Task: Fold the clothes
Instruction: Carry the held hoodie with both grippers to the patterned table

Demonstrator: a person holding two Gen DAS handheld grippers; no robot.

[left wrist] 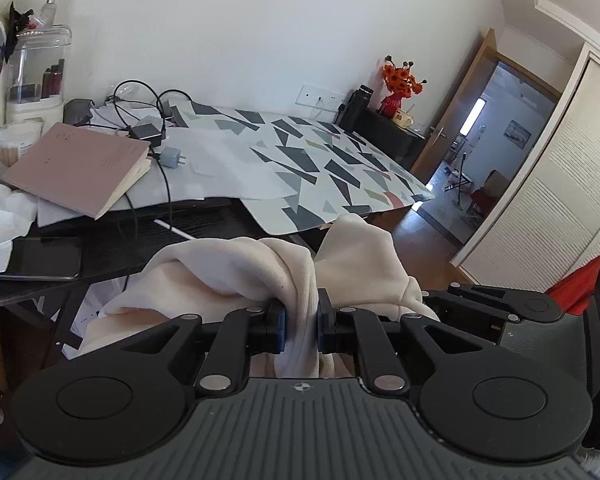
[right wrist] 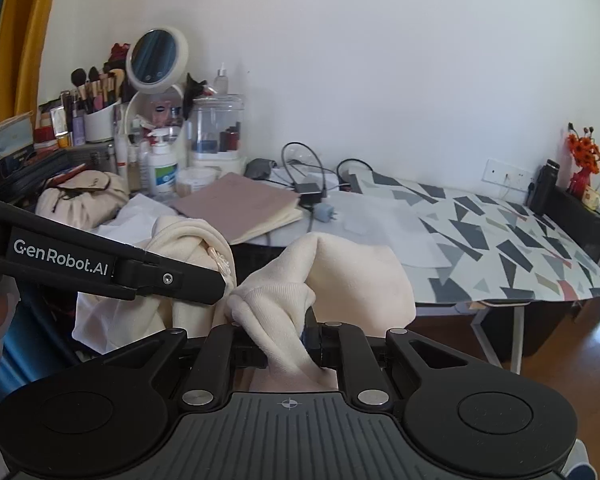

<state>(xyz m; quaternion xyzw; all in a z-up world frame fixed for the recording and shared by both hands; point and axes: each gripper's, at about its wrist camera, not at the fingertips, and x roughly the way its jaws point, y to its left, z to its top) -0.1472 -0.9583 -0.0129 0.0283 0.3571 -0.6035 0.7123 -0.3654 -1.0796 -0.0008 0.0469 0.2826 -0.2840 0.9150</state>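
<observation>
A cream fleece garment (left wrist: 228, 272) hangs bunched in the air in front of the table. My left gripper (left wrist: 302, 330) is shut on a gathered fold of it, the cloth running down between the pads. In the right wrist view the same cream garment (right wrist: 352, 276) is pinched by my right gripper (right wrist: 286, 346), also shut, with a ribbed edge bulging over its fingers. The left gripper's black arm (right wrist: 100, 268) crosses the left of that view and ends at the cloth. Most of the garment hangs below both grippers, hidden.
A table with a geometric-patterned mat (left wrist: 320, 160) stands ahead. On its left lie a pink notebook (left wrist: 76, 168), chargers with cables (left wrist: 144, 130) and a phone (left wrist: 40, 258). Cosmetics and a round mirror (right wrist: 156, 58) crowd the far left. A doorway (left wrist: 488, 152) opens at right.
</observation>
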